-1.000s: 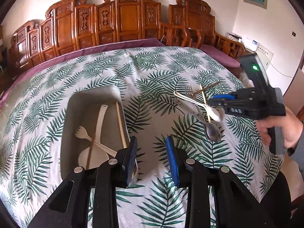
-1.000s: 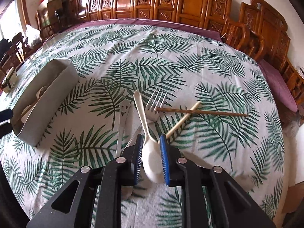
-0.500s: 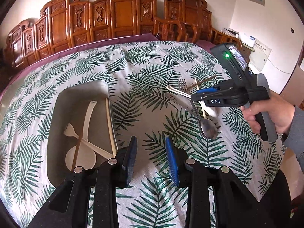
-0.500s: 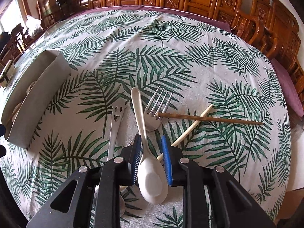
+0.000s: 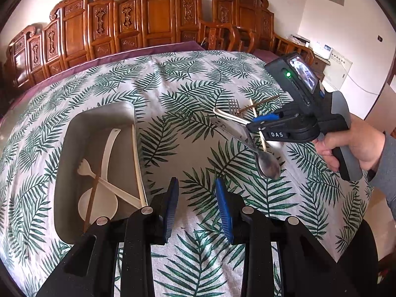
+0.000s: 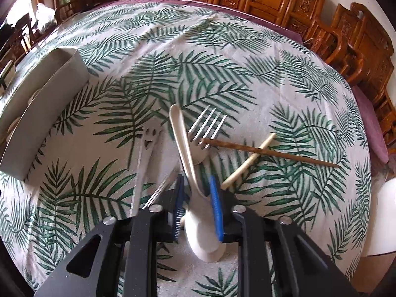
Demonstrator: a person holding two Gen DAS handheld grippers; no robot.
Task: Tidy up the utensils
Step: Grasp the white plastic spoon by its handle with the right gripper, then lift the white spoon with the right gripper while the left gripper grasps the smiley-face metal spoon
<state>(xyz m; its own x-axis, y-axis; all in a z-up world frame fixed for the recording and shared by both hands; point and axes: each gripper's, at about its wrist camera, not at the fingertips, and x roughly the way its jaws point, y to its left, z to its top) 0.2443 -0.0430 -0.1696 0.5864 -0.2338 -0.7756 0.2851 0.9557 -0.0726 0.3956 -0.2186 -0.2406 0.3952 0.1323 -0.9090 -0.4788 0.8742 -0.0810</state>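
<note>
Leaf-print tablecloth (image 6: 222,79); right gripper (image 6: 196,198) clamped on light, stiff, slippery white spoon (image 6: 190,170) near bowl, left gripper (image 5: 196,203) agape, empty.

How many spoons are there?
3: a white spoon between the right gripper fingers, a metal spoon on the cloth, another white one in the tray. More may be hidden.

Leaf-print table (image 5: 188,79): tray (image 5: 74,133), utensils (image 6: 208,133).

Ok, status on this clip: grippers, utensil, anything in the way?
Left gripper open, hovering beside grey tray. Right gripper around white plastic spoon, grip unconfirmed. Metal fork and smiley-handled metal spoon flank it.
</note>
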